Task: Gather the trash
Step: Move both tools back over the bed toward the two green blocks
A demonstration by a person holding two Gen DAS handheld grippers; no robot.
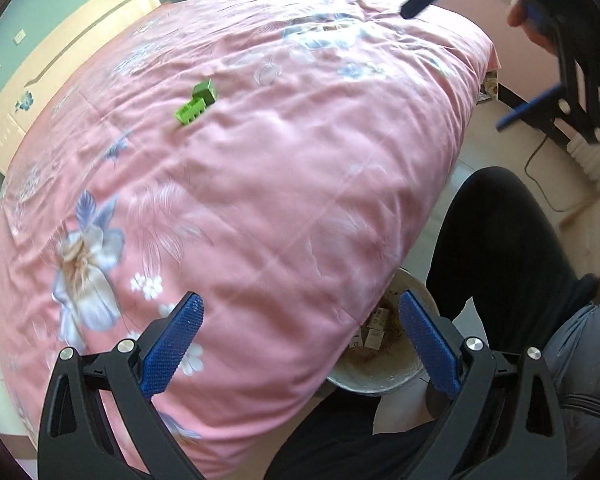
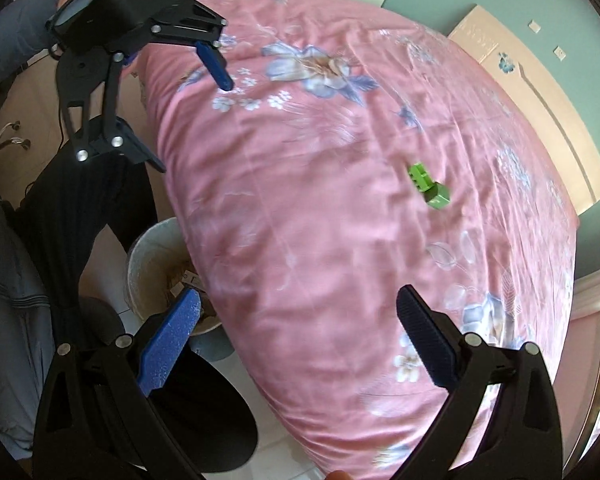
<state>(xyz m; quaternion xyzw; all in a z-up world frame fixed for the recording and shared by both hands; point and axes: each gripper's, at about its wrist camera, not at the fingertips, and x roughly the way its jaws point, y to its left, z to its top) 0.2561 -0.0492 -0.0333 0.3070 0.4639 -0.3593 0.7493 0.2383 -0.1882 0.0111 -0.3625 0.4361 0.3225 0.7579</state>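
We see a small green box (image 1: 195, 101) lying on the pink flowered bedspread (image 1: 260, 184), partly pulled open so that a lighter green tray sticks out of a darker sleeve. In the left wrist view it sits well ahead of the left gripper (image 1: 302, 338) and to the left of its centre line; in the right wrist view the same box (image 2: 428, 186) lies ahead of the right gripper (image 2: 298, 338) and off to its right. It touches neither gripper and rests alone on the cloth.

Our left gripper is spread wide with nothing between its blue fingers (image 1: 172, 350). Its left finger hangs over the bedspread and its right finger over the round bin (image 1: 380, 380) that stands on the floor against the side of the bed. Inside the bin we make out a few small cartons and brownish litter, though they are too blurred to name more closely.

Our right gripper is likewise wide apart and holds nothing. Its left finger (image 2: 168, 344) lies over the rim of the bin (image 2: 148, 256), and its right finger over the bedspread (image 2: 340, 200).

Each gripper shows in the other's view: the right one (image 1: 456, 64) up and to the right, the left one (image 2: 192, 124) up and to the left, both gaping open. Dark trouser legs (image 1: 492, 240) stand beside the bin, and a pale wooden headboard (image 1: 60, 64) backs the bed.
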